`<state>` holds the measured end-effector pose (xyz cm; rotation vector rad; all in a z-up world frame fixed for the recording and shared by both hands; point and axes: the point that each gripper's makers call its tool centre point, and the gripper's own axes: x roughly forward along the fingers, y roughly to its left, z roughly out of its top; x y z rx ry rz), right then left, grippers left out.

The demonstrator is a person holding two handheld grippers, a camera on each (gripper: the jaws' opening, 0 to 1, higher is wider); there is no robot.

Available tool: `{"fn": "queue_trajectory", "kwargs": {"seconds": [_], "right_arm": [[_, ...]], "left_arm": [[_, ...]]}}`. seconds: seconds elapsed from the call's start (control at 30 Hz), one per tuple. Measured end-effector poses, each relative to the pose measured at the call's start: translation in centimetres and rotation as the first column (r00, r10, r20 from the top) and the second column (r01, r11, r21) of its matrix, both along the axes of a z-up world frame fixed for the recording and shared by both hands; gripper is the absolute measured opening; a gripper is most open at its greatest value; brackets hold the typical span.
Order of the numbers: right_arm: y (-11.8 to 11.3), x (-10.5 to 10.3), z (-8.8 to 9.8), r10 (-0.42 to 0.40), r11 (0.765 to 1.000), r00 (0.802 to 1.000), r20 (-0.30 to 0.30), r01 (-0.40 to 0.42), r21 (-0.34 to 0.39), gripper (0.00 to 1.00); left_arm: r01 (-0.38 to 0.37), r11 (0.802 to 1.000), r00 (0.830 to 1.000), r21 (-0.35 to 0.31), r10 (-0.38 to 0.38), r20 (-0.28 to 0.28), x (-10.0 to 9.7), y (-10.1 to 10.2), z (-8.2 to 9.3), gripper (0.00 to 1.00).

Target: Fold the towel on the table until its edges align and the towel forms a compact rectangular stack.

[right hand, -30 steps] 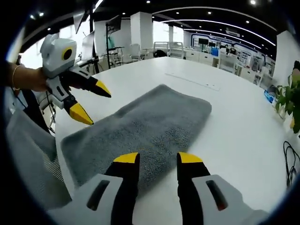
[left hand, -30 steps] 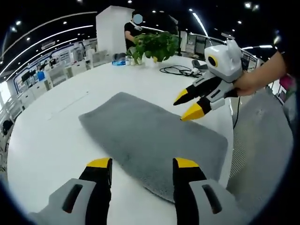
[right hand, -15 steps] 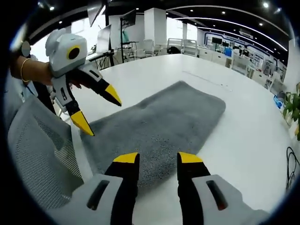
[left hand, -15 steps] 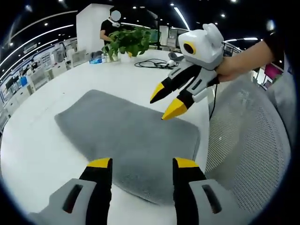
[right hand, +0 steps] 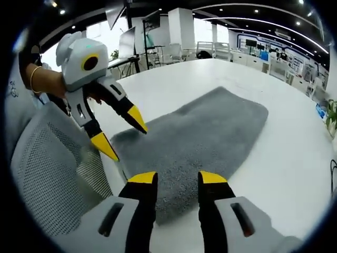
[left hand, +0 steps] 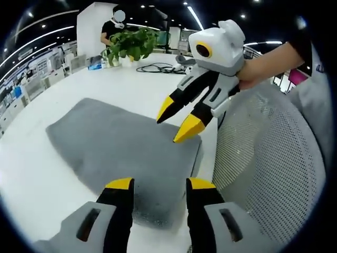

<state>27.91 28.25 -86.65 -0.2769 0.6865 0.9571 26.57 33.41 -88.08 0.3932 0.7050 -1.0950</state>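
No writing on my grippers or the towel point(left hand: 121, 150) is readable. The towel is plain grey, fluffy, flat and unfolded on the white table point(left hand: 31, 179), ahead of both tools. My left gripper point(left hand: 155, 184) and right gripper point(right hand: 176, 177) hover parted, seemingly holding nothing.

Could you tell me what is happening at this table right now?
A person holds a gripper in each hand over a gray towel lying flat and unfolded on the white table. The left gripper and right gripper are both open, poised near the towel's near corners beside a mesh chair. Nothing is grasped.
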Motion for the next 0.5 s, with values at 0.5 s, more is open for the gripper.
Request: {"fn": "queue_trajectory", "kwargs": {"seconds": [0.5], "right_arm": [[-0.2,-2.3,-3.0,0.128,0.991,0.991,-0.048,-0.130,-0.045,0.26]], "left_arm": [[0.081,0.993,0.997,0.084,-0.081,-0.006,-1.6,-0.4,-2.2,0.33]]}}
